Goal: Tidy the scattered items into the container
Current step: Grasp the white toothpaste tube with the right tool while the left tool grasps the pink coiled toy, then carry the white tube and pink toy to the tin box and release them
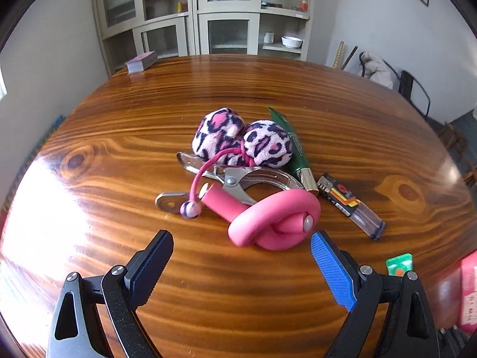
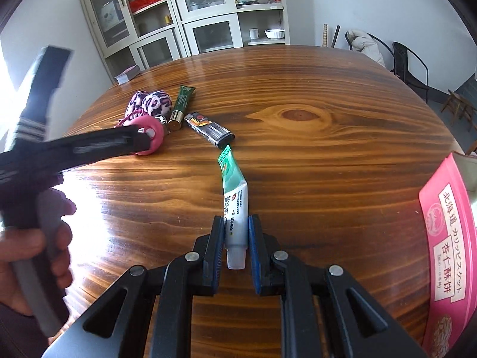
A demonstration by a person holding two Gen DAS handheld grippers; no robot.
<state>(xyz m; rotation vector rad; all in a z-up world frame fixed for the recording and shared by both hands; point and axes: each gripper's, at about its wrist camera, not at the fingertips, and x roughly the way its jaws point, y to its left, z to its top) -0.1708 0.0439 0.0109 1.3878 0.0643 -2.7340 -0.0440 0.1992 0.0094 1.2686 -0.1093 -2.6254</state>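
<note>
Toothpaste tube (image 2: 235,205) clamped in right gripper (image 2: 235,238), angled down over table (image 2: 313,155).

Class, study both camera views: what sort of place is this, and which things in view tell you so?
Probably a home dining or living room: a large polished wooden table, a glass-door cabinet holding a white bowl and cup, and a chair by the wall.

Glossy wooden table (image 1: 238,89) with a cluster of small items

On it lie leopard-print plush balls (image 1: 241,140), a knotted pink foam roller (image 1: 268,223), metal clips (image 1: 256,179), a green tube (image 1: 290,143), a lighter (image 1: 350,205) and a card deck (image 1: 141,61).
</note>
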